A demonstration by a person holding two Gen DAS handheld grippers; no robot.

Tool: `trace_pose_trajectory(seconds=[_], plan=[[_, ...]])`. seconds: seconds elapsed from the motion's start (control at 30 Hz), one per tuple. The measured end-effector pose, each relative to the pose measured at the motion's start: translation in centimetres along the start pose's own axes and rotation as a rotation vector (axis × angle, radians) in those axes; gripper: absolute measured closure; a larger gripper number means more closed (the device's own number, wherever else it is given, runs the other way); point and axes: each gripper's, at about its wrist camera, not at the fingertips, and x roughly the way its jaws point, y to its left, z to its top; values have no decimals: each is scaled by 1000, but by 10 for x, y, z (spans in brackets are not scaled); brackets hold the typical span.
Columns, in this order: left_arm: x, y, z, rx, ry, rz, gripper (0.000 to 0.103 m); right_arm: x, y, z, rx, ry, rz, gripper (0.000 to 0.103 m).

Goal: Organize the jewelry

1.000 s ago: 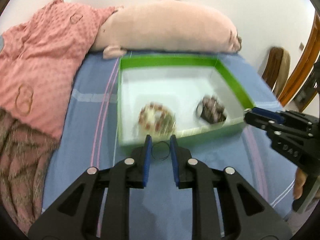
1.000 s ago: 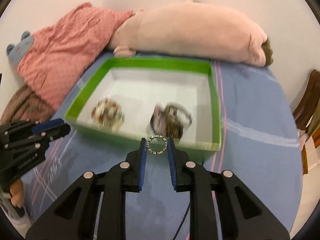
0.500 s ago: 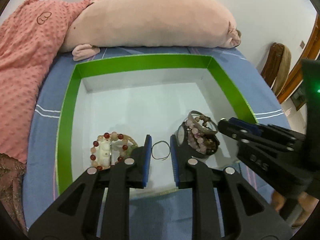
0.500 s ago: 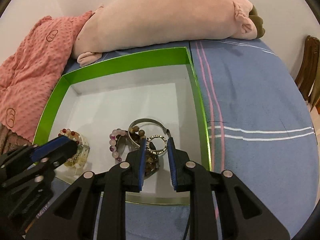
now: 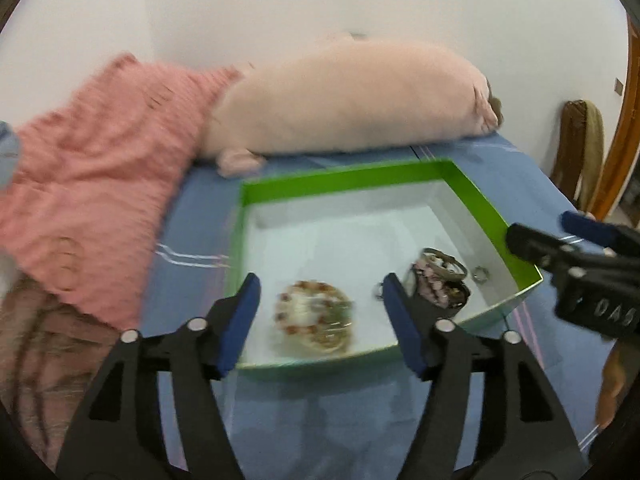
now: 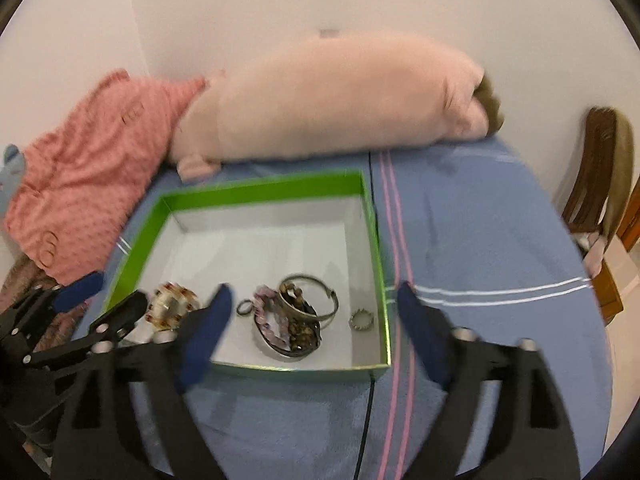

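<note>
Blue bedsheet (image 6: pixel 472 240), green tray (image 6: pixel 256 194) holding jewelry.
We log both rings in the tray: thin ring (image 6: pixel 245 307) beyond our left gripper (image 5: pixel 320 312), studded ring (image 6: pixel 361 320) beyond our right gripper (image 6: pixel 312 320); jaws opening, empty.

The left tool (image 5: pixel 320 320) points forward and downward, its jaws opening, the blue pads (image 5: pixel 240 320) standing well apart with nothing pressed between them. The right tool (image 6: pixel 312 328) is angled down likewise, its jaws opening wider still, nothing gripped between its blue-padded fingers (image 6: pixel 204 336). Each tool shows at the edge of the other's view: they stand side by side. Motion blur softens both.
</note>
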Motion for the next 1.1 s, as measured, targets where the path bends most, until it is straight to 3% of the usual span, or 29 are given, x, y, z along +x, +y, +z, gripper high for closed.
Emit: trace_pose_trajectory(seconds=[0.07,0.2,0.37,0.5,0.7,1.1], plan=[[-20,6,-5,1,-59,25,25,-14,7,-4,-13,-13,-1,7],[-38,16,-8,-55,-138,78,15,-22,24,-10,-65,18,-14,1],[-27,26,-17,-103,-102,70,4,-25,33,-25,-93,-47,-62,1],[-13,26,-26,-84,-42,63,4,-18,34,-33,-98,-51,-54,1],[-11,20,-30,-43,-55,128,4,-8,35,-38,-99,-42,-63,1],[-8,21,-31,-55,-36,97,3,-8,35,-39,-92,-38,-53,1]])
